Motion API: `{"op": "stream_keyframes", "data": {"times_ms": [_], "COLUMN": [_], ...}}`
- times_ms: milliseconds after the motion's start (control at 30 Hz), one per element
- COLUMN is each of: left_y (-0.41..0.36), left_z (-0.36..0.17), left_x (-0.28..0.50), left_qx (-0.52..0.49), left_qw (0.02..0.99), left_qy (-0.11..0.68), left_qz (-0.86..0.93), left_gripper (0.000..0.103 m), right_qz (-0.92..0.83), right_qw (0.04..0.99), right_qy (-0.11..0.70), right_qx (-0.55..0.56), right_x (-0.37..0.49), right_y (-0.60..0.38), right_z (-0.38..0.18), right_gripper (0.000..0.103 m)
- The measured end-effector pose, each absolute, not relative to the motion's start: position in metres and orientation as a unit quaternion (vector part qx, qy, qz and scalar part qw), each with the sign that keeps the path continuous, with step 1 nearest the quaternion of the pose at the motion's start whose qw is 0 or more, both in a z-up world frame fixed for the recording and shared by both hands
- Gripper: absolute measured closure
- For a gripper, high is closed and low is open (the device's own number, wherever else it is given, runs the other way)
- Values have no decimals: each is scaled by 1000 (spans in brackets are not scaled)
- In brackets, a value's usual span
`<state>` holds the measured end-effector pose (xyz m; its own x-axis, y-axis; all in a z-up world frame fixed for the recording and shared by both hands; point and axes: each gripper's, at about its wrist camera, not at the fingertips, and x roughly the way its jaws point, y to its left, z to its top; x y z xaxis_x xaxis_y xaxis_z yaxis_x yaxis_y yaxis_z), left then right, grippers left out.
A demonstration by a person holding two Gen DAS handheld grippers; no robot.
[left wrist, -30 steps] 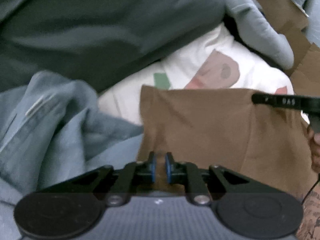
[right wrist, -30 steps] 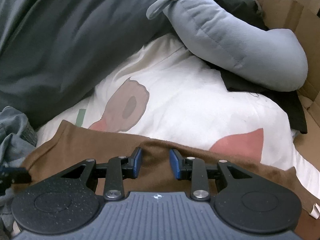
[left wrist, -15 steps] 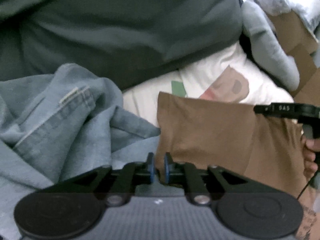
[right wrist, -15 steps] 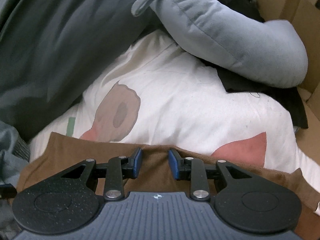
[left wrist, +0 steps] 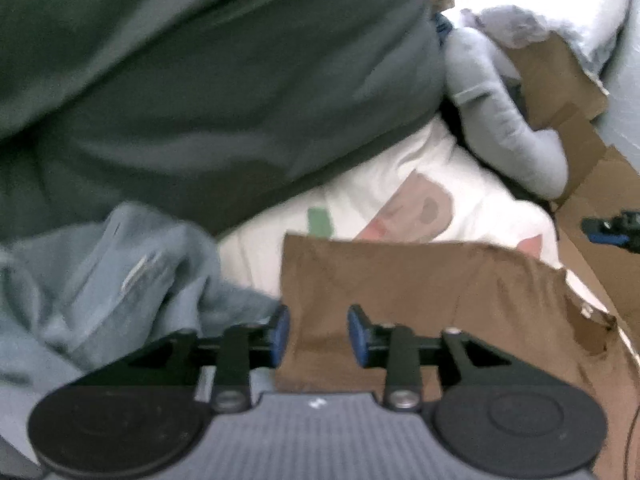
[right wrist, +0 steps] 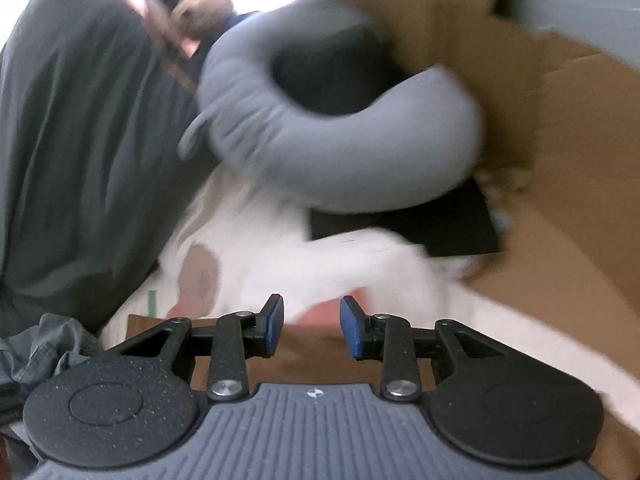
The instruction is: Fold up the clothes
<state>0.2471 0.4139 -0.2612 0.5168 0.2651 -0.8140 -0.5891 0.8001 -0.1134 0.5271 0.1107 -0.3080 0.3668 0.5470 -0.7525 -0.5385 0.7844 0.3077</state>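
Brown cotton garment point(left wrist: 420, 292) lies as a flat, straight-edged panel on the white printed bed cover point(left wrist: 400, 184), both hand-held grippers spread and empty.

From the left: a crumpled light-blue denim garment point(left wrist: 120, 276) sits in a loose heap just beside the brown one, plainly unfolded. The left hand-held gripper point(left wrist: 318, 334) hangs over the brown cloth's near left edge, jaws apart, nothing between them. The brown panel's far edge runs straight, while its right end bunches unevenly, so it looks at least partly folded; whether more folds are due I cannot tell. The right hand-held gripper point(right wrist: 312, 326), jaws likewise parted, points past the cloth toward a grey curved pillow point(right wrist: 340, 152) and brown cardboard point(right wrist: 560, 160).
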Motion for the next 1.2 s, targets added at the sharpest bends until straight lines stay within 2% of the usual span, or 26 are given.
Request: {"op": "stream_keyframes", "data": {"times_ms": [267, 367, 833, 1200], "left_y": [393, 379, 290, 190], "left_z": [-221, -209, -176, -213], "left_x": [311, 336, 443, 508], "left_qx": [-142, -111, -82, -41], "left_qw": [871, 882, 888, 871], "left_qy": [426, 426, 451, 486], "left_qz": [199, 171, 39, -55], "left_gripper": [57, 49, 48, 48], "right_qz": [257, 229, 122, 35], "right_qw": [856, 862, 890, 890], "right_qy": [447, 451, 439, 449], "right_qx": [-20, -15, 18, 74], "right_x": [533, 532, 481, 425], "right_y": [-24, -79, -264, -343], "right_z": [-271, -259, -195, -238], "right_gripper": [65, 65, 63, 62]}}
